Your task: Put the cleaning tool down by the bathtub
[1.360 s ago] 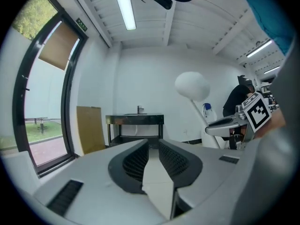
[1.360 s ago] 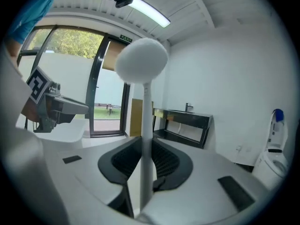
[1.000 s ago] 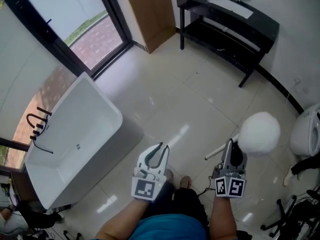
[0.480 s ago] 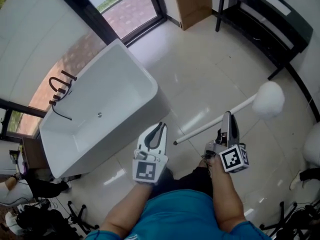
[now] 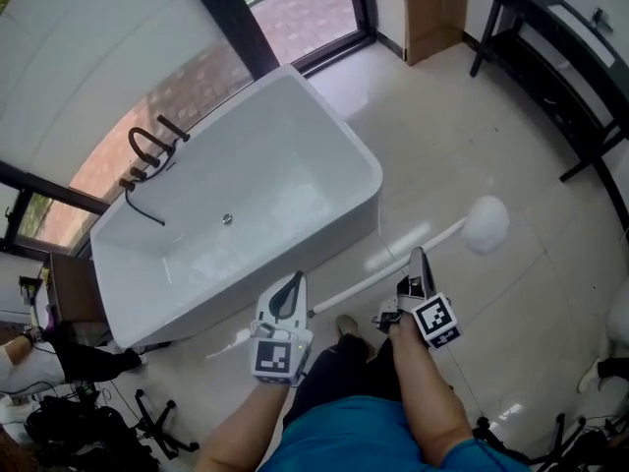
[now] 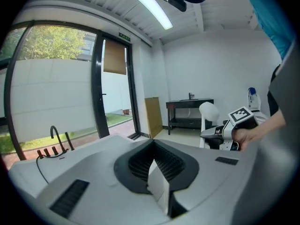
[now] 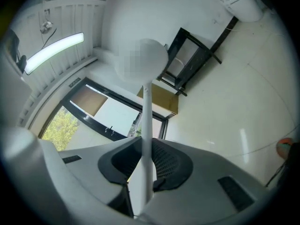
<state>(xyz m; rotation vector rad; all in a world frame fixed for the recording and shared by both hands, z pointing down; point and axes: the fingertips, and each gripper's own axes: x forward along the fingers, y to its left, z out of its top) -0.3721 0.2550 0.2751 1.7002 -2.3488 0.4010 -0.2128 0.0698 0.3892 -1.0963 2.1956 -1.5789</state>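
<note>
Head view: brush (image 5: pixel 486 225) gripped in right tool (image 5: pixel 419 260).

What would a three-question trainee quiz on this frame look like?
1. True or false: the cleaning tool lies inside the bathtub.
2. The right gripper is: A open and empty; B shut on the cleaning tool's handle; C shut on a sponge.
3. In the head view, on which side of the bathtub is the tool's fluffy head?
Key: 1 false; 2 B; 3 right.
</note>
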